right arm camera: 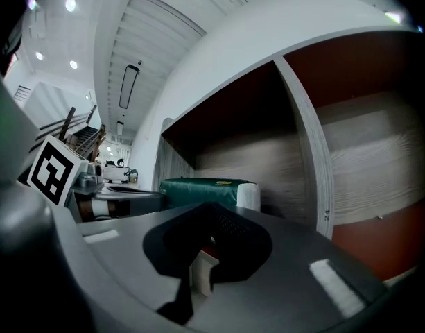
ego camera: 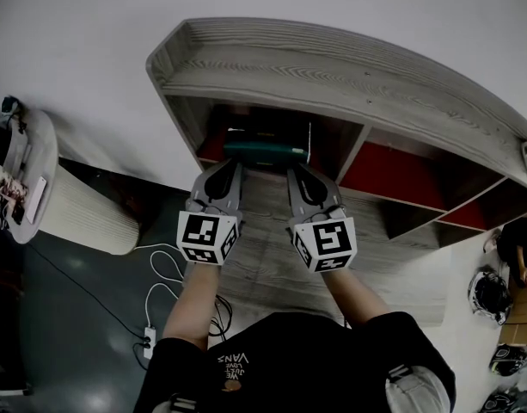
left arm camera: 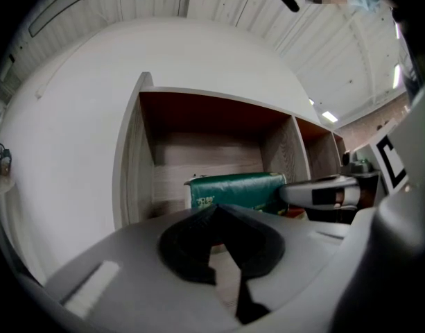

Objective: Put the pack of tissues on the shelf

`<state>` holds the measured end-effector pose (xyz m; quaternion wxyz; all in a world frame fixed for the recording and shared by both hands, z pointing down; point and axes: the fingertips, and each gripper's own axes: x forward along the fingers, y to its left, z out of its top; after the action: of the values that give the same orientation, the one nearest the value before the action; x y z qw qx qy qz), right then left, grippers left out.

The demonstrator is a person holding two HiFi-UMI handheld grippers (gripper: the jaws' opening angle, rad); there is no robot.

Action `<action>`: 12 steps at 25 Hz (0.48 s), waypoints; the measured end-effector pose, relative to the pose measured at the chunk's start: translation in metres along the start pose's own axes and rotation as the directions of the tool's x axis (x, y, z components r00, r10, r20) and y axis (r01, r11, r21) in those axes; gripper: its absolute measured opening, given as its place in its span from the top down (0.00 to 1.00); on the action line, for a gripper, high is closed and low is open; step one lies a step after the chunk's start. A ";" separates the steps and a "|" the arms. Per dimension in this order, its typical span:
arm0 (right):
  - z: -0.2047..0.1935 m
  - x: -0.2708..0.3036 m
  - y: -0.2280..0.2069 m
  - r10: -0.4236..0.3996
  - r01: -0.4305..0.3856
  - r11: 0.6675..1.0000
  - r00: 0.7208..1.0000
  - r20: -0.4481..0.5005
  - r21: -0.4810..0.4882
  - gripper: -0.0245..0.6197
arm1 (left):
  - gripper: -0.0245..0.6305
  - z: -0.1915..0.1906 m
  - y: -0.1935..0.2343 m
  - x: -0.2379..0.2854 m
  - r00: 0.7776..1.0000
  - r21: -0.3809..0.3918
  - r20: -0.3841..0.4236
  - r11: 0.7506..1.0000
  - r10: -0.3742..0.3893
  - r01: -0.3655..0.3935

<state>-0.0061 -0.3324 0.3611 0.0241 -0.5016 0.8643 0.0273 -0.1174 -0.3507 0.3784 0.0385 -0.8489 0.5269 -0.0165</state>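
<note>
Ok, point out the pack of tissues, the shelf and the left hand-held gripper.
pack of tissues (ego camera: 265, 152): head view, middle of its green wrapper.
shelf (ego camera: 332, 67): head view, its wooden top board.
left hand-held gripper (ego camera: 232, 169): head view, tips of its closed jaws.

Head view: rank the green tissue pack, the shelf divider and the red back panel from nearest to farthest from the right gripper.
From the right gripper:
1. Green tissue pack, just ahead of its tips, in the left compartment.
2. Shelf divider, off to its right.
3. Red back panel, at the back of the next compartment, beyond the divider.
</note>
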 end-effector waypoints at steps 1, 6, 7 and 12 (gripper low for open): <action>0.000 0.002 -0.001 -0.001 0.001 1.000 1.000 -0.002 0.001 0.96 | 0.88 0.000 0.001 0.002 1.000 0.001 -0.003 1.000 0.000 0.000; 0.001 0.011 0.000 0.011 -0.011 1.000 1.000 -0.017 0.000 0.96 | 0.88 -0.001 0.007 0.012 1.000 -0.001 -0.021 1.000 0.009 -0.009; 0.001 0.012 0.001 0.013 -0.013 1.000 1.000 -0.019 0.000 0.96 | 0.88 -0.001 0.008 0.014 1.000 -0.003 -0.024 1.000 0.011 -0.011; 0.001 0.013 0.003 0.009 -0.009 1.000 1.000 -0.015 0.003 0.96 | 0.88 -0.001 0.012 0.018 0.999 -0.003 -0.029 1.000 0.014 -0.014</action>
<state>-0.0157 -0.3423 0.3597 0.0180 -0.4977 0.8669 0.0225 -0.1199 -0.3722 0.3786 0.0296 -0.8449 0.5333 -0.0278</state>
